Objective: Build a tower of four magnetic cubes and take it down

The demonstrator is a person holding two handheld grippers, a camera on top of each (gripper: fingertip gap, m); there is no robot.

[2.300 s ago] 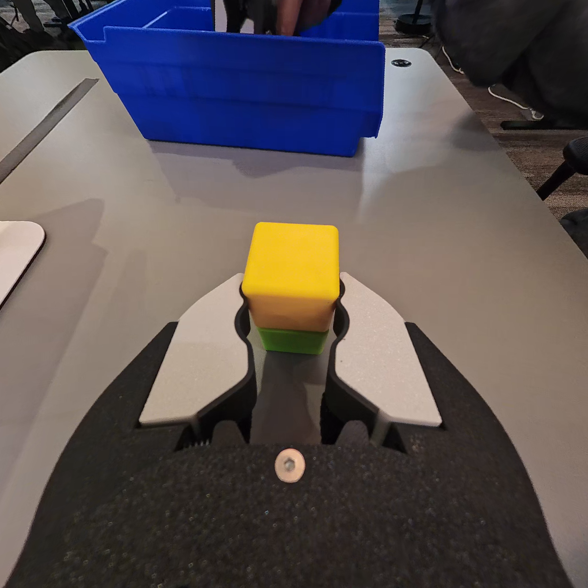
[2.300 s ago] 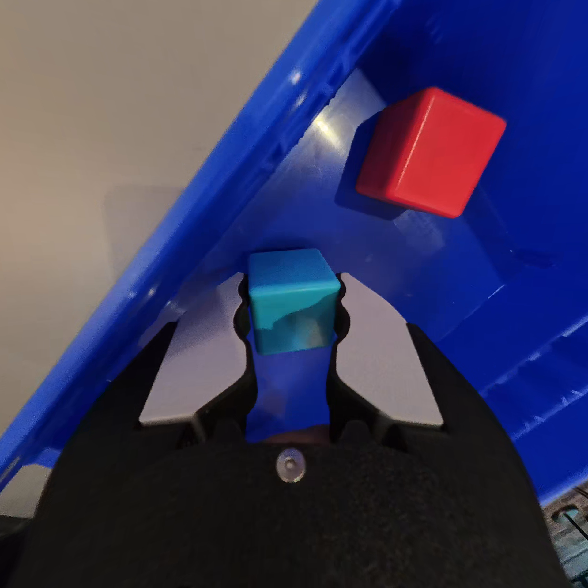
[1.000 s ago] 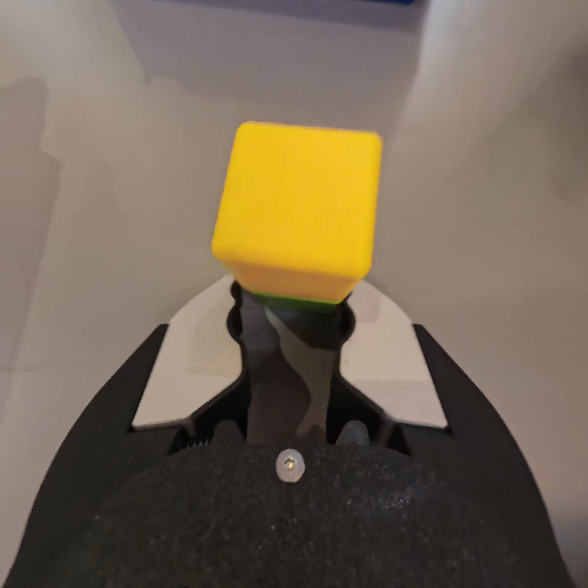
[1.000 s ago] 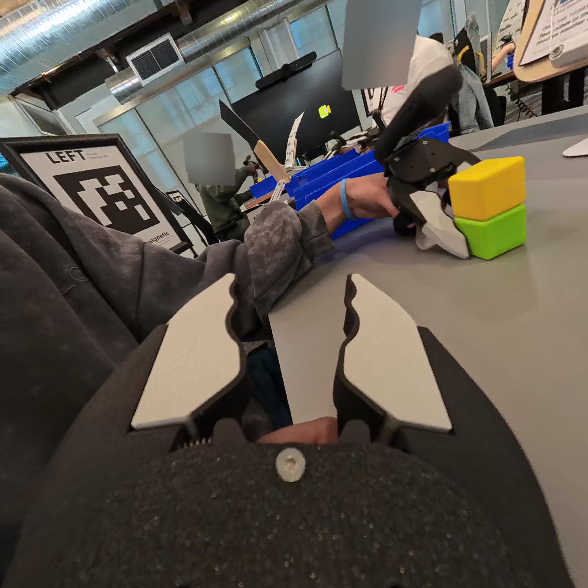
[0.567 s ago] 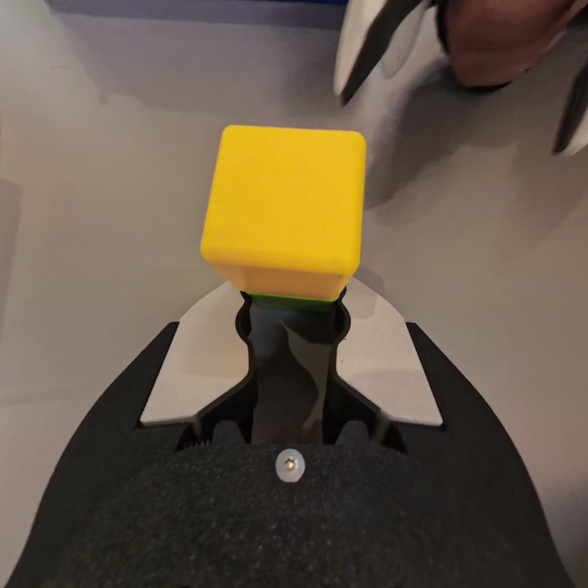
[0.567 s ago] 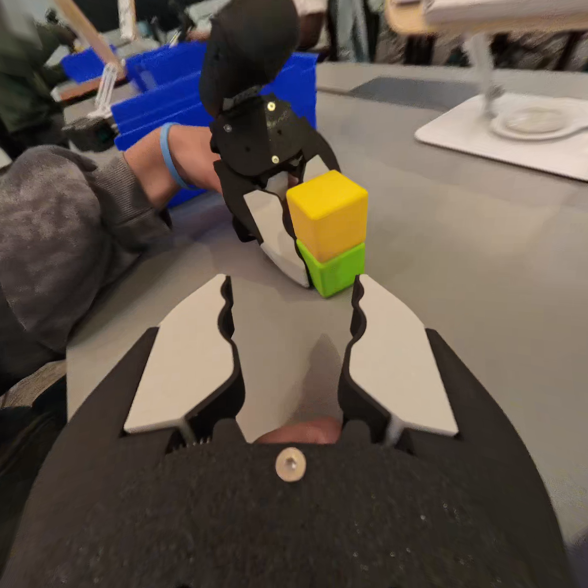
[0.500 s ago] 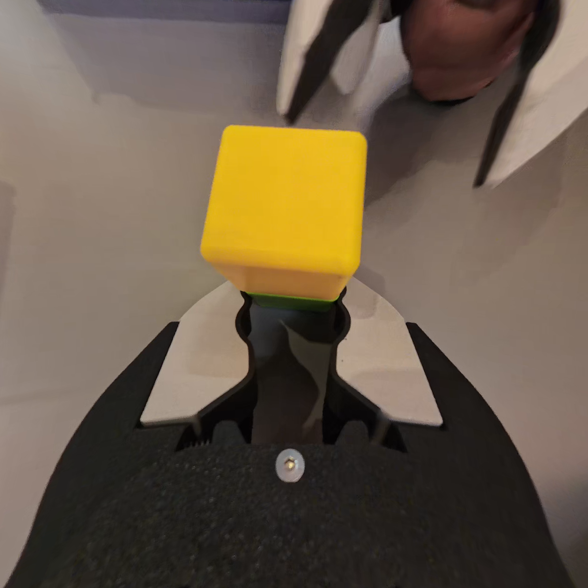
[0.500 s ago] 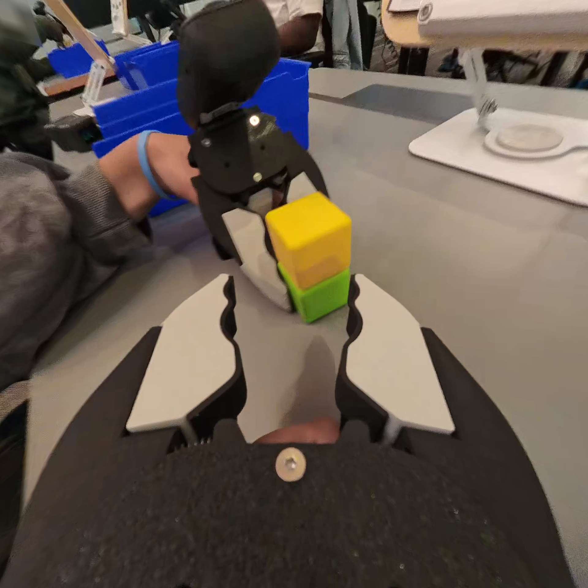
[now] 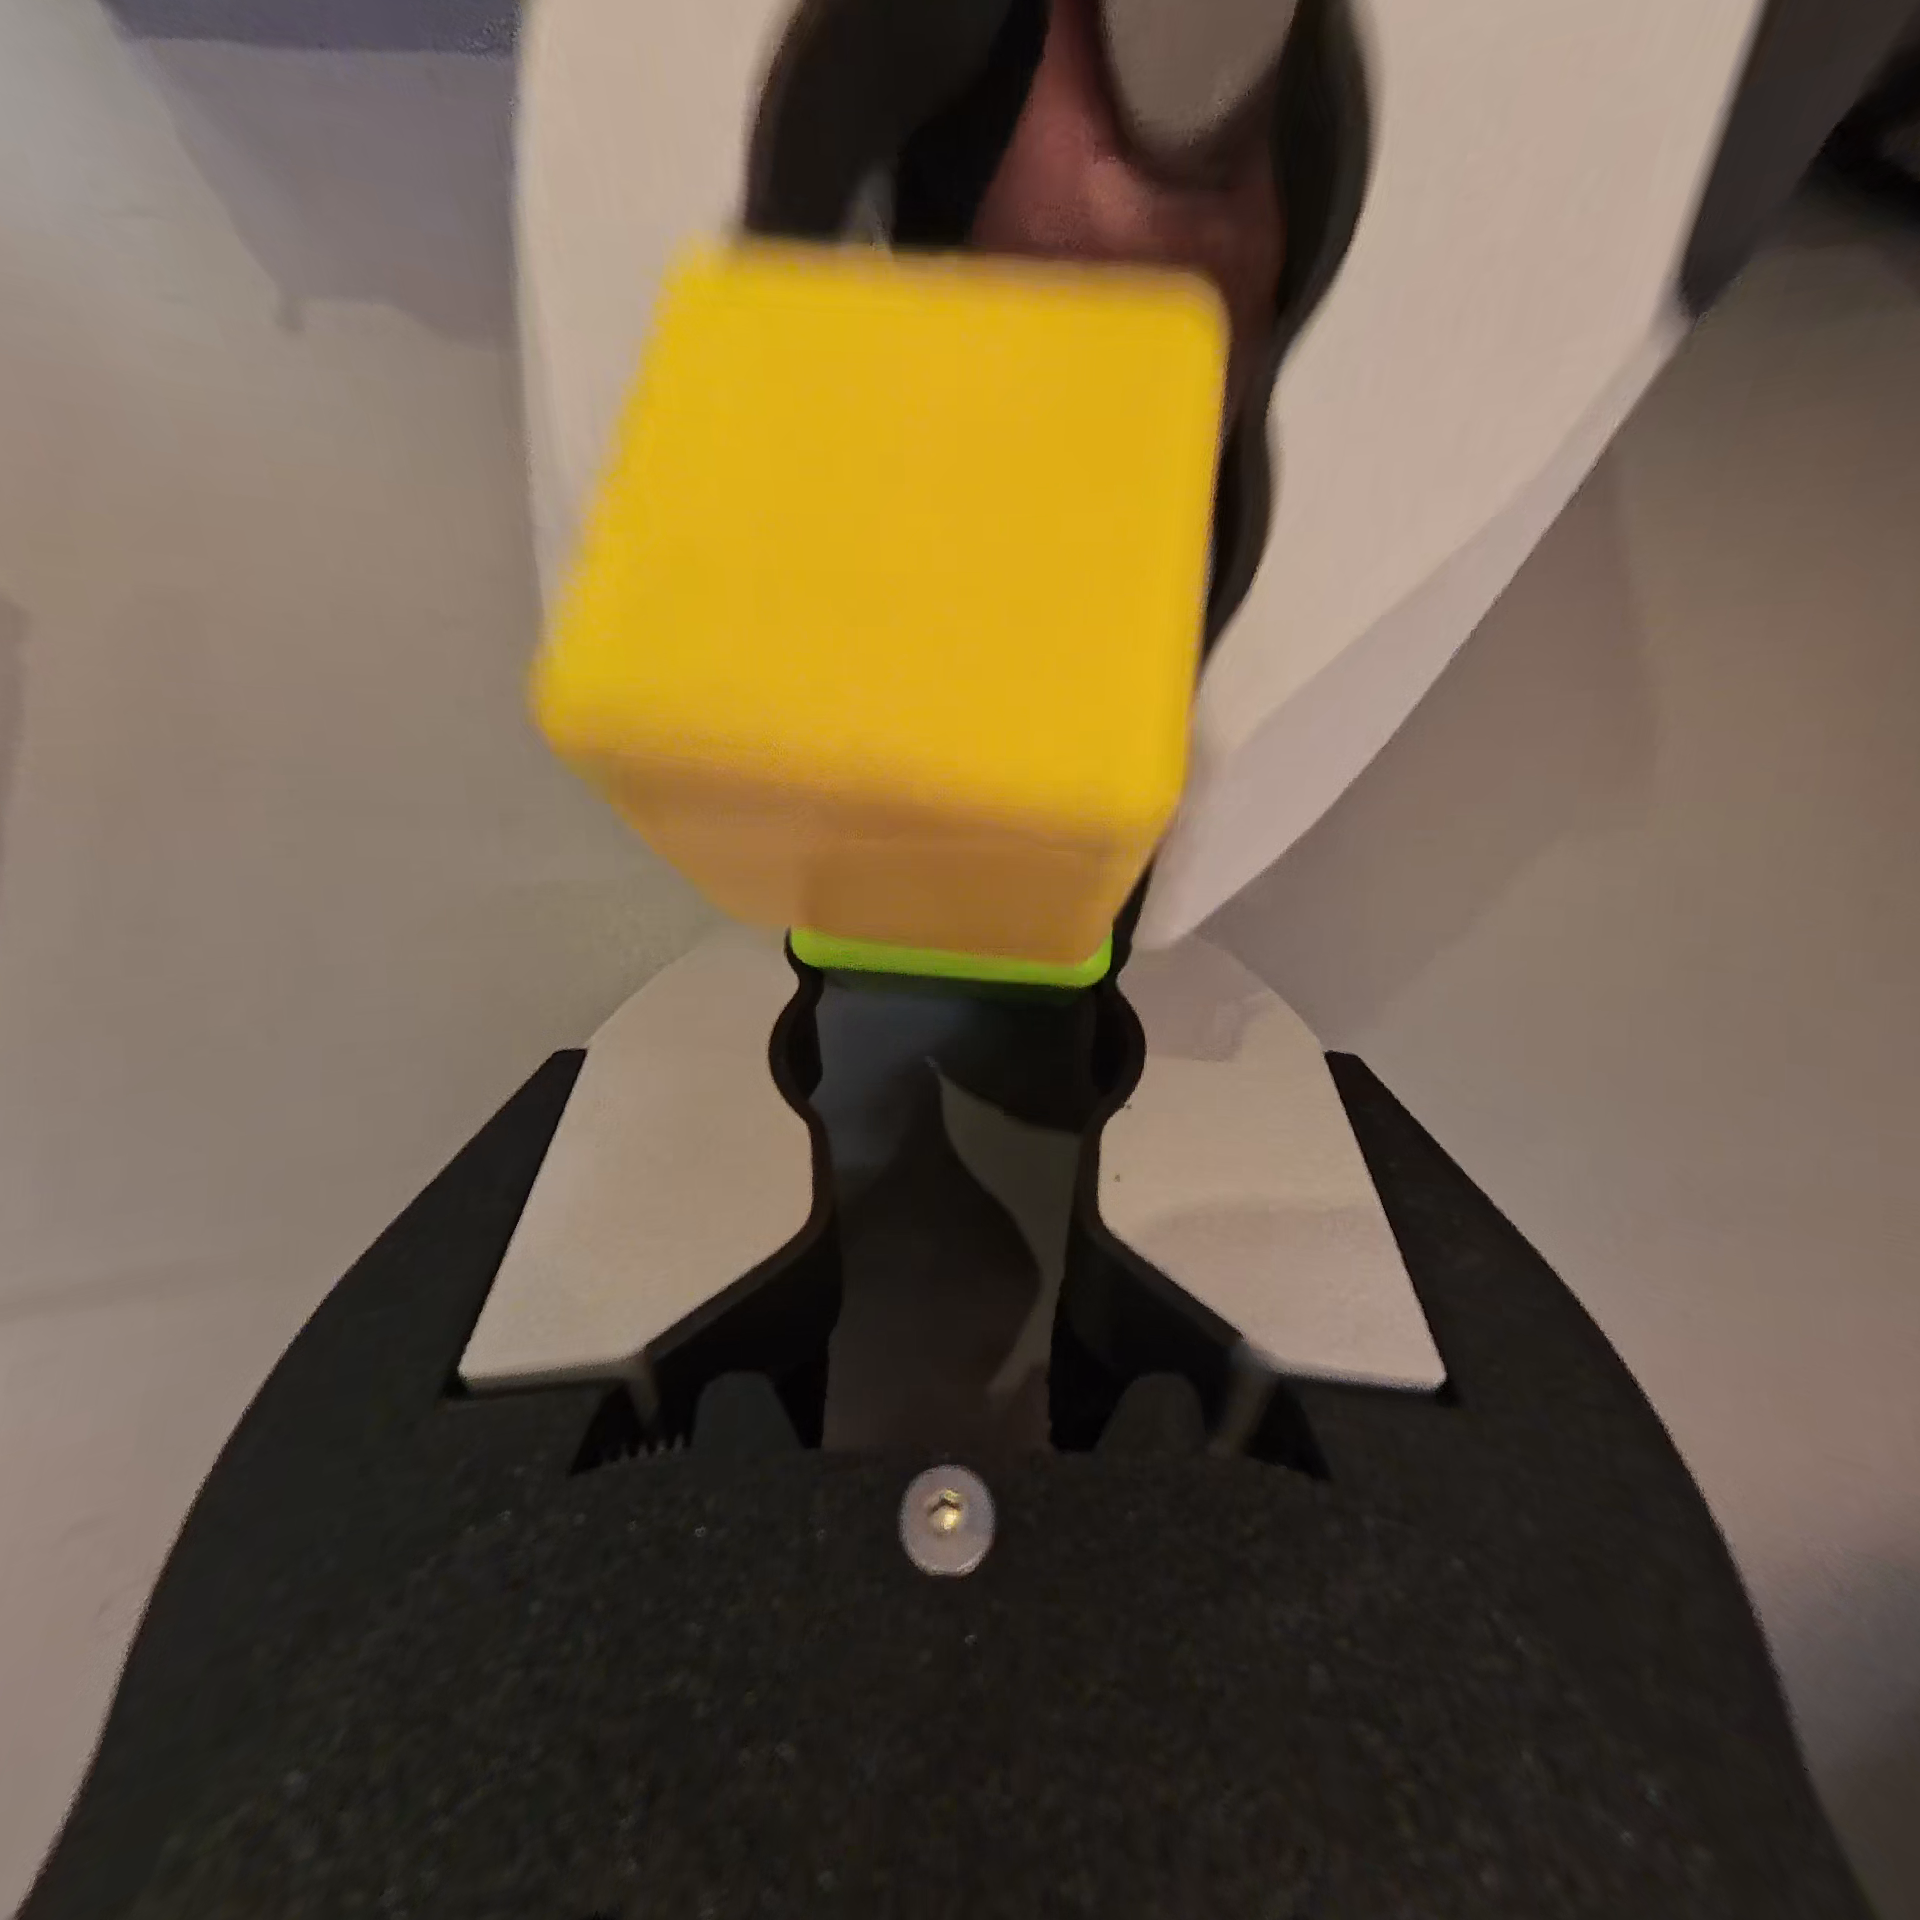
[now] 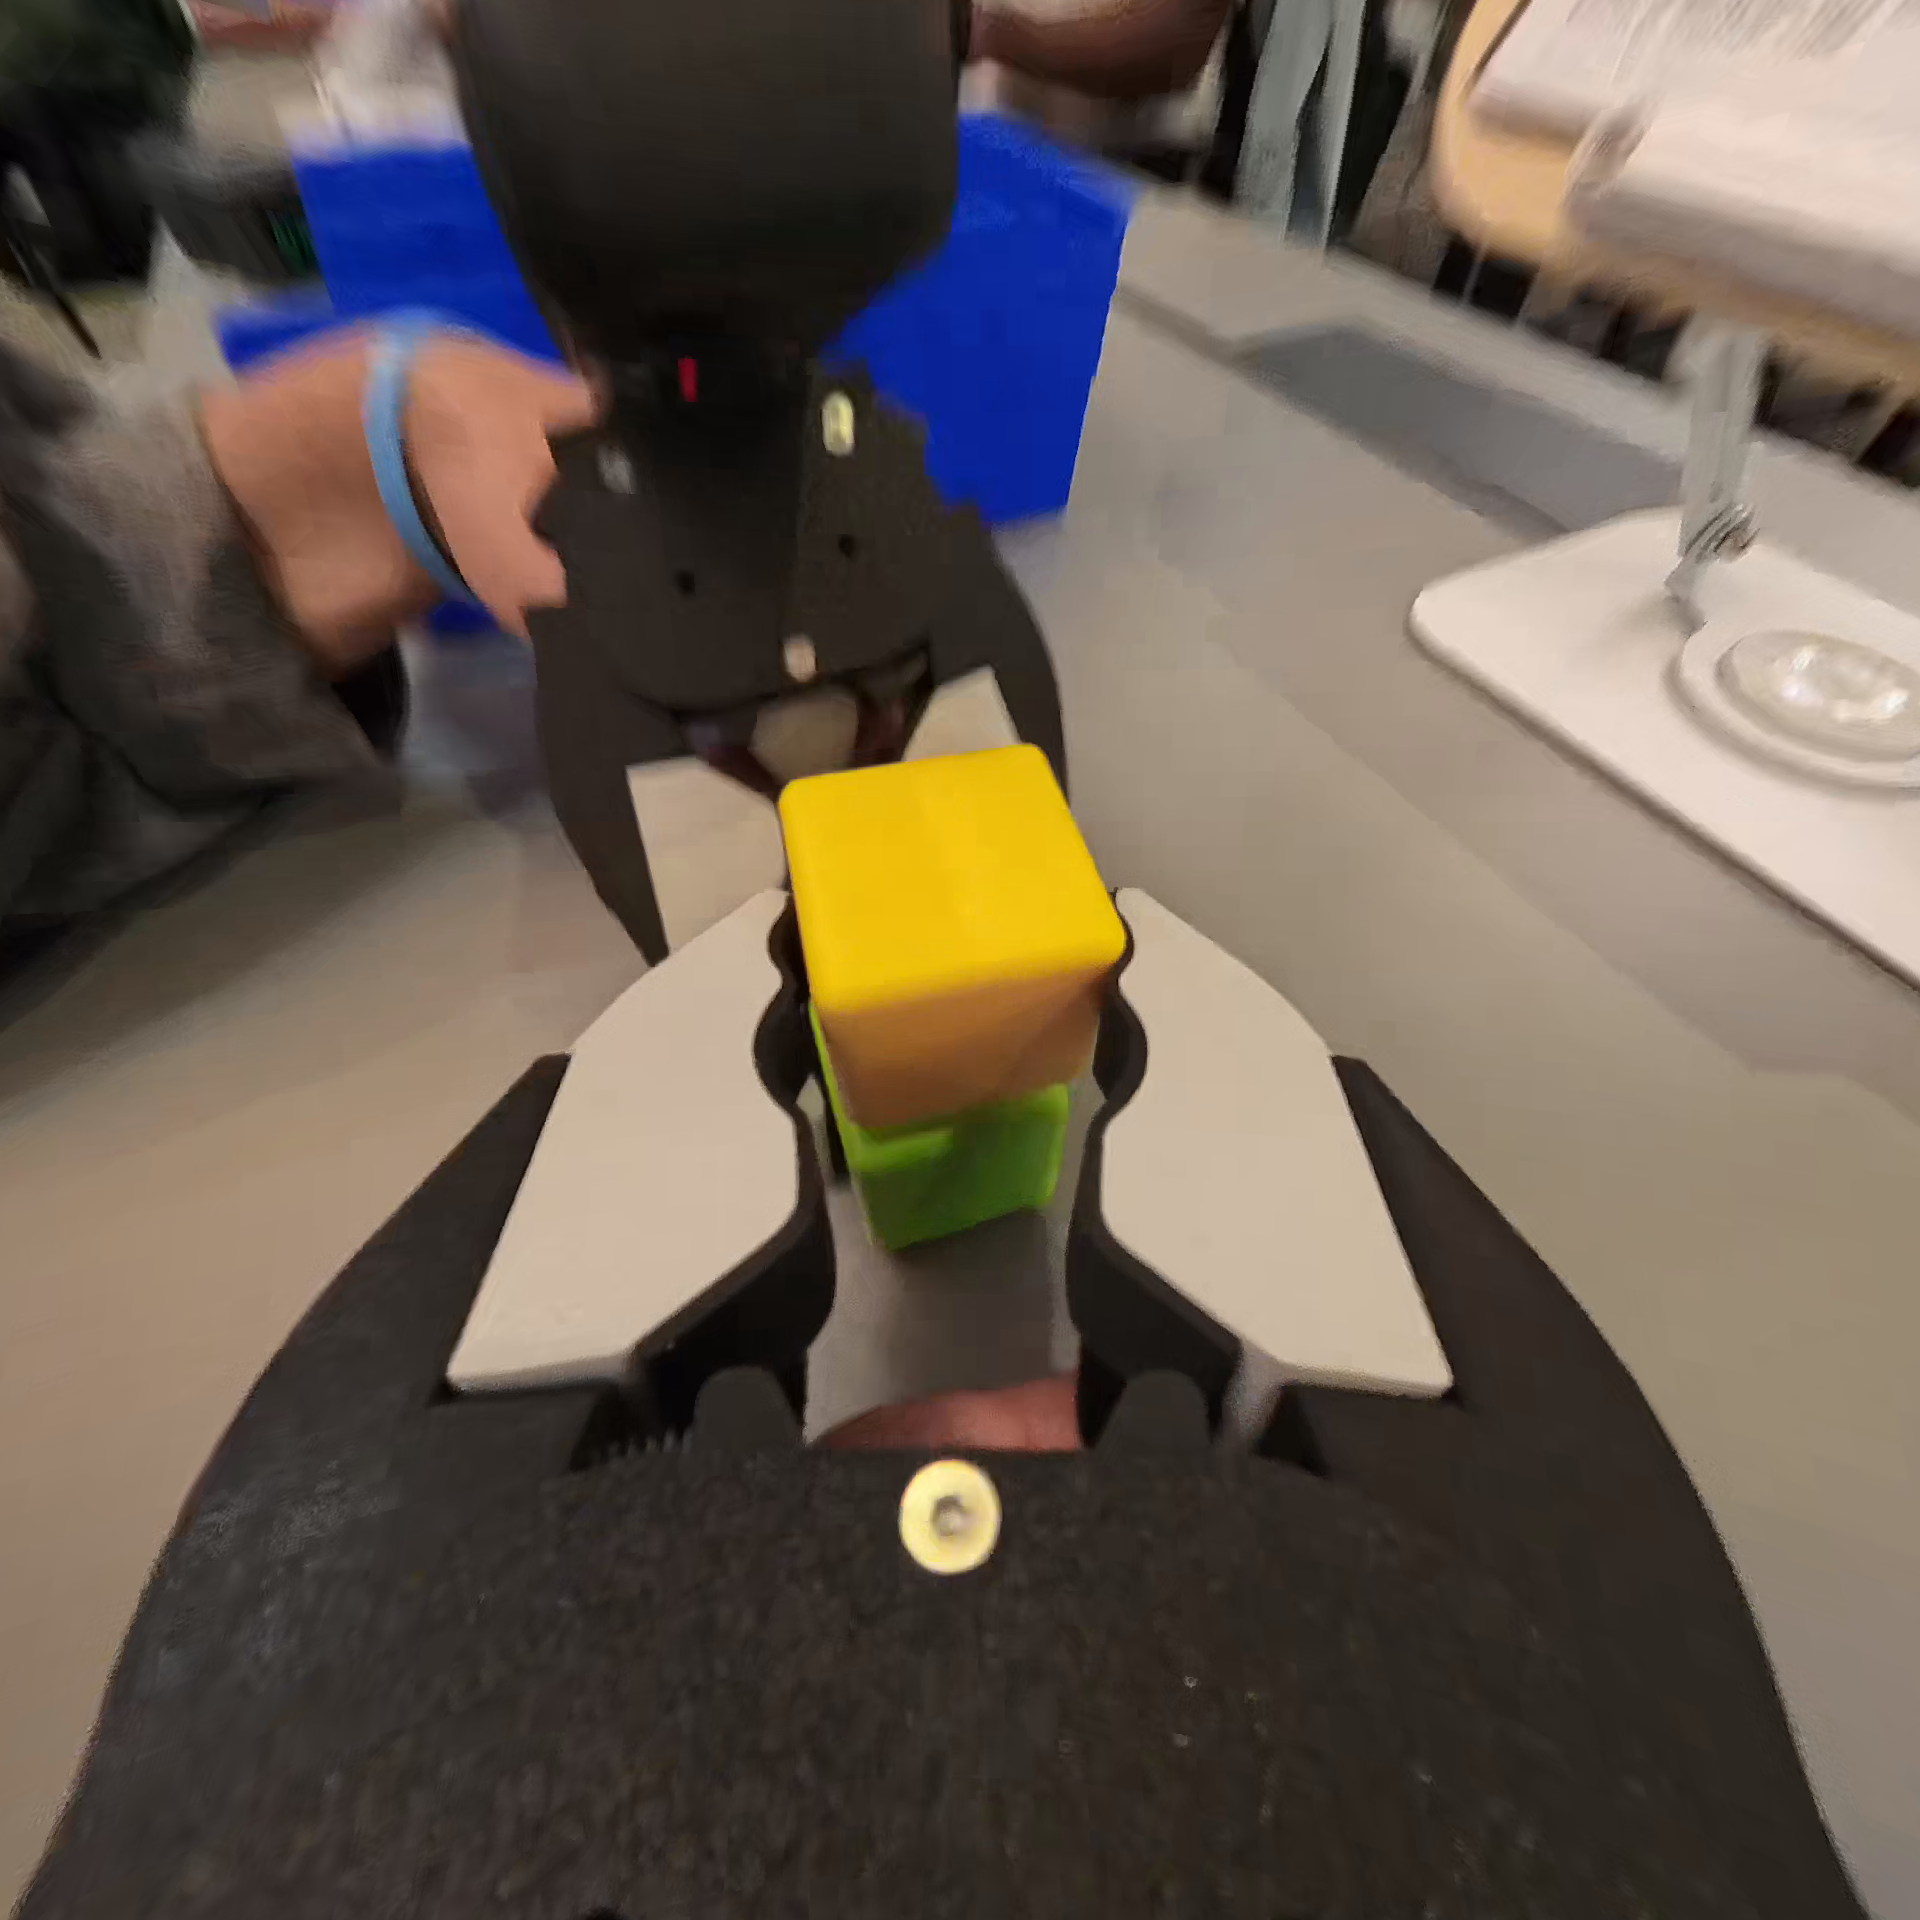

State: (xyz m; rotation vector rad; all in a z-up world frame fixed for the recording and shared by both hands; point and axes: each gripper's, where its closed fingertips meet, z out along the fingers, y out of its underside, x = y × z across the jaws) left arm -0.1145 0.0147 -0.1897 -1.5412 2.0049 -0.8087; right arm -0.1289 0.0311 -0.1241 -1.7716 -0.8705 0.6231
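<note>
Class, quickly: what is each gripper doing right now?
Left gripper: shut on the green cube, at the stack's base.
Right gripper: closed around the yellow cube on top.

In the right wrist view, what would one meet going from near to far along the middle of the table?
right gripper → green cube with yellow cube on it → left gripper → blue bin

Front of stack: right hand-held gripper [image 10: 951,997] closed in on the yellow cube [image 10: 940,894].
Behind: left hand-held gripper [image 10: 831,821] blocked it.
Right side: desk [image 10: 1351,935] lay bare up to the white stand base [image 10: 1621,665].
</note>
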